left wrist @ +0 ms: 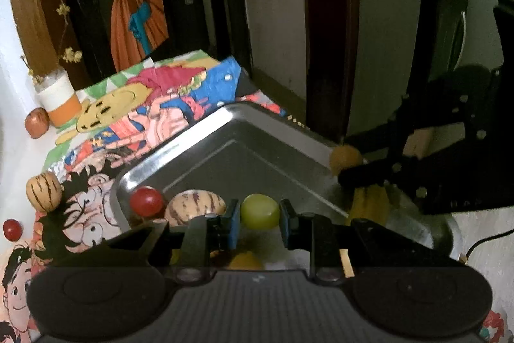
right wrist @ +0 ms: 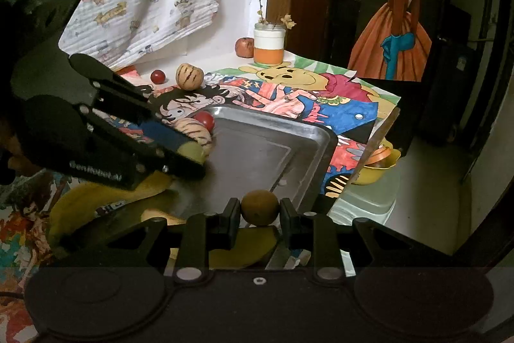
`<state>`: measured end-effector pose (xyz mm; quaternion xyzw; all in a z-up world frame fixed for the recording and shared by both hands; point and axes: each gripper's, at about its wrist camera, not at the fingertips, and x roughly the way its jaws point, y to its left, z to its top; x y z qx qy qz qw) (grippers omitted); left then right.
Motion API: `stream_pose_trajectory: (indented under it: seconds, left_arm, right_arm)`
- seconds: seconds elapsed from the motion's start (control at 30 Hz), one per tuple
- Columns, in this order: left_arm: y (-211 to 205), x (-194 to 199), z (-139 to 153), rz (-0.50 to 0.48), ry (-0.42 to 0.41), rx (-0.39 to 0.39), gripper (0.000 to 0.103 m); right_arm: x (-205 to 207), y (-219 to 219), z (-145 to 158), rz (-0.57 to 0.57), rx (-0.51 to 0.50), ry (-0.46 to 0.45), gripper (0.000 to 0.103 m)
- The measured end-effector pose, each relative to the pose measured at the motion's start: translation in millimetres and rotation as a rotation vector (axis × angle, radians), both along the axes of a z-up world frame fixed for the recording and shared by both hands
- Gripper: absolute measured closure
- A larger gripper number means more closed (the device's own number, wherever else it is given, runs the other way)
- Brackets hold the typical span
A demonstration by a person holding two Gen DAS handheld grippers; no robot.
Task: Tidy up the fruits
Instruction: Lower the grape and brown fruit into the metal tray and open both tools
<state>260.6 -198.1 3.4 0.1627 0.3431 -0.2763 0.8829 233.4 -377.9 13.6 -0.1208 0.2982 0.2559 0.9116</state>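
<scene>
A metal tray [left wrist: 244,156] lies on a cartoon-print cloth and also shows in the right wrist view [right wrist: 257,147]. My left gripper [left wrist: 259,214] is shut on a green round fruit [left wrist: 259,212] over the tray's near corner. Beside it in the tray lie a striped pale melon [left wrist: 194,206] and a red tomato [left wrist: 146,201]. My right gripper [right wrist: 259,209] is shut on a brown-orange round fruit [right wrist: 259,207] at the tray's edge; it shows in the left wrist view [left wrist: 345,158]. Yellow bananas [right wrist: 96,198] lie under the left gripper.
On the cloth outside the tray sit another striped melon [left wrist: 43,192], a red tomato [left wrist: 12,229], a reddish apple [left wrist: 37,121] and a white-orange jar with dried flowers [left wrist: 59,100]. A yellow bowl [right wrist: 380,163] sits beyond the table edge at the right.
</scene>
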Motion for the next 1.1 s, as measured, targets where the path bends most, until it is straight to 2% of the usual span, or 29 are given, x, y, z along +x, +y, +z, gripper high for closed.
stream_pose_trajectory:
  seconds: [0.27,0.77,0.93,1.0,1.03,1.07,1.1]
  left_arm:
    - [-3,5,-8,0.024,0.051,0.033,0.075]
    - [4,-4,1,0.068,0.067,0.003,0.072]
    - [13,-14,17,0.106,0.054,-0.036,0.067]
    - [20,-20,25,0.138,0.057,-0.074,0.057]
    - [24,-24,29,0.158,0.055,-0.089,0.043]
    - [28,-29,33,0.181,0.045,-0.106,0.032]
    - [32,-34,37,0.201,0.032,-0.123,0.029]
  right_arm:
    - [5,-3,-1,-0.014,0.007,0.016,0.074]
    - [-8,-7,10,-0.055,0.019,-0.008,0.073]
    - [-24,-12,23,-0.091,0.040,-0.031,0.061]
    - [-31,-13,30,-0.106,0.050,-0.044,0.056]
    - [-35,-14,34,-0.113,0.056,-0.050,0.053]
    - [-39,-14,38,-0.120,0.064,-0.056,0.049]
    - [-44,-14,42,-0.126,0.070,-0.062,0.046]
